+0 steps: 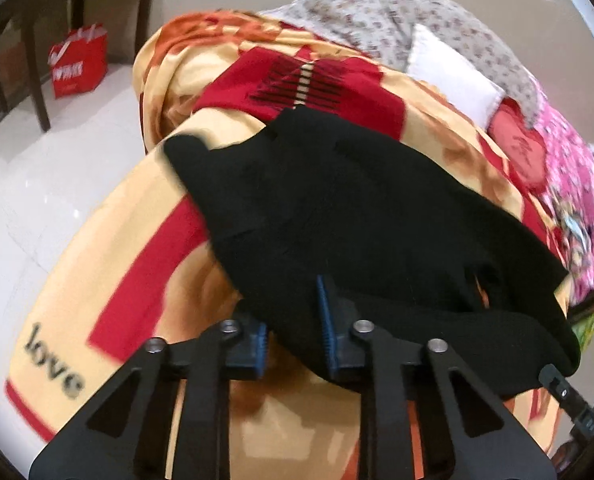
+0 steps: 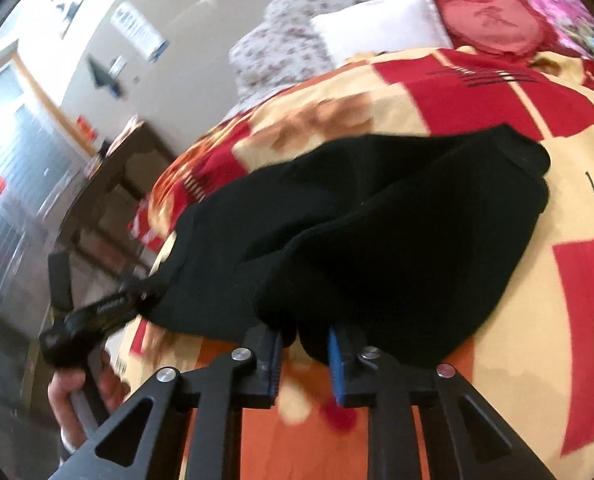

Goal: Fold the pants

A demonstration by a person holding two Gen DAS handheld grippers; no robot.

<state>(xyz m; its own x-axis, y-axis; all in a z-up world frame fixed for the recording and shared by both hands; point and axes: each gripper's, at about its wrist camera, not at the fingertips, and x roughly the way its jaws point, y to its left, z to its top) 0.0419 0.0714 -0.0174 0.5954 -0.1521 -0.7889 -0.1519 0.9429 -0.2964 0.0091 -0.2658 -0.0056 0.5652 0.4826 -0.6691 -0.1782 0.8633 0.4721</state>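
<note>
Black pants (image 1: 357,216) lie folded over on a yellow and red bedspread (image 1: 109,280); they also show in the right wrist view (image 2: 377,232). My left gripper (image 1: 293,320) stands at the near edge of the pants, fingers apart with black cloth between the blue pads (image 1: 329,328). My right gripper (image 2: 303,354) is at another edge of the pants, fingers apart with a fold of cloth between them. The left gripper (image 2: 97,312) also shows in the right wrist view, at the pants' left corner. The right gripper's tip (image 1: 557,384) peeks in at the lower right.
A white pillow (image 1: 453,76), a floral quilt (image 1: 381,12) and a red heart cushion (image 1: 517,148) lie at the bed's far end. A pink blanket (image 1: 577,200) is on the right. A dark table (image 1: 37,40) and red bag (image 1: 79,60) stand on the floor left.
</note>
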